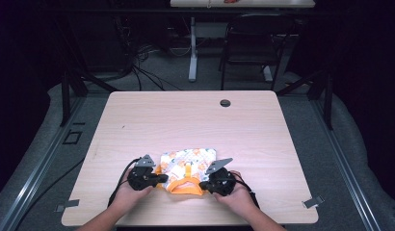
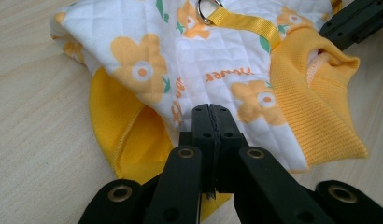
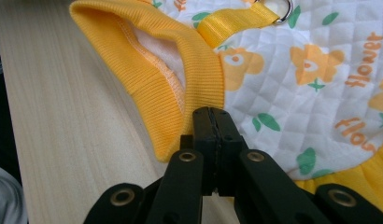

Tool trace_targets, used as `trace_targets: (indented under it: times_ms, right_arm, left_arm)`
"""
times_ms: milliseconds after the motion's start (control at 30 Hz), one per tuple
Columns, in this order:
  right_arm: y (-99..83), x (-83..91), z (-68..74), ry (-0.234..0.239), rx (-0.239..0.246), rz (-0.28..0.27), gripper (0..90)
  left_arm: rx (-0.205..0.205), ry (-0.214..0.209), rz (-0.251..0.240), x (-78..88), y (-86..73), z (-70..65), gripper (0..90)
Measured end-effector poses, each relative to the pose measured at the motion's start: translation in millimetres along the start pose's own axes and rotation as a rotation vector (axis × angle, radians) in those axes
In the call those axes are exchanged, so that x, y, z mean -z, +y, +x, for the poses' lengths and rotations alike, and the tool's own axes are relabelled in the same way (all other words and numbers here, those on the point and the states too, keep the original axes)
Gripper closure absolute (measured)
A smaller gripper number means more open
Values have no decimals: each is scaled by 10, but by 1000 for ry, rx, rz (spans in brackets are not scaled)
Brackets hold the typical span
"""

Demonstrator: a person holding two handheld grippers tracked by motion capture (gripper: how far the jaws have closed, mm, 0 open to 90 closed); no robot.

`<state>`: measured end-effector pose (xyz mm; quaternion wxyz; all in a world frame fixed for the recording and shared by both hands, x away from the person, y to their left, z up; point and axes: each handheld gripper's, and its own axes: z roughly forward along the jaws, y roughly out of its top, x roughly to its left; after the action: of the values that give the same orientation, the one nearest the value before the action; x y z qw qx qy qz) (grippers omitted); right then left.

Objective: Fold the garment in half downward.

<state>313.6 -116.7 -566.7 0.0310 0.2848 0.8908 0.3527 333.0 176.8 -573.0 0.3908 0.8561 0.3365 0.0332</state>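
A small quilted white garment [image 1: 188,161] with orange flowers and yellow ribbed trim lies near the table's front edge. A yellow strap with a metal ring [image 2: 206,9] runs along its back. My left gripper [image 1: 161,179] is at its left near corner. In the left gripper view the jaws [image 2: 211,112] are pressed together on the white and yellow fabric [image 2: 217,56]. My right gripper [image 1: 202,185] is at the right near corner, shut [image 3: 211,114] where the ribbed yellow collar meets the quilting [image 3: 320,93]. The collar stands up open. The right gripper's black jaw [image 2: 355,21] shows at the far side.
The light wood table [image 1: 186,115] has a round cable hole [image 1: 225,103] at its far middle. Metal clips [image 1: 312,202] sit at the near corners. A black chair [image 1: 256,43] and a white table leg [image 1: 192,53] stand behind, with cables on the floor.
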Motion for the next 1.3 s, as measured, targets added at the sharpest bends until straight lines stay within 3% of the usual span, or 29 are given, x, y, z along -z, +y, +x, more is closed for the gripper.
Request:
trace_targets:
  times_ms: [367,633,767,867,1200,1300]
  right_arm:
    - [19,-6,-95,-3,-32,-8,900]
    - [90,-32,-173,-29,-37,-1,900]
    - [137,-48,-221,-48,-36,9,900]
    - [156,-68,-263,-44,-61,-1,900]
    - [251,-117,-412,-62,-78,-1,900]
    - [278,-130,-463,-68,-89,-2,900]
  left_arm:
    - [3,13,0,-46,68,54,900]
    - [46,21,-25,-91,112,139,900]
    - [48,45,-21,-120,169,178,900]
    - [64,52,-28,-143,201,215,900]
    - [105,71,-53,-192,254,328,900]
    - [98,83,-43,-205,291,347,900]
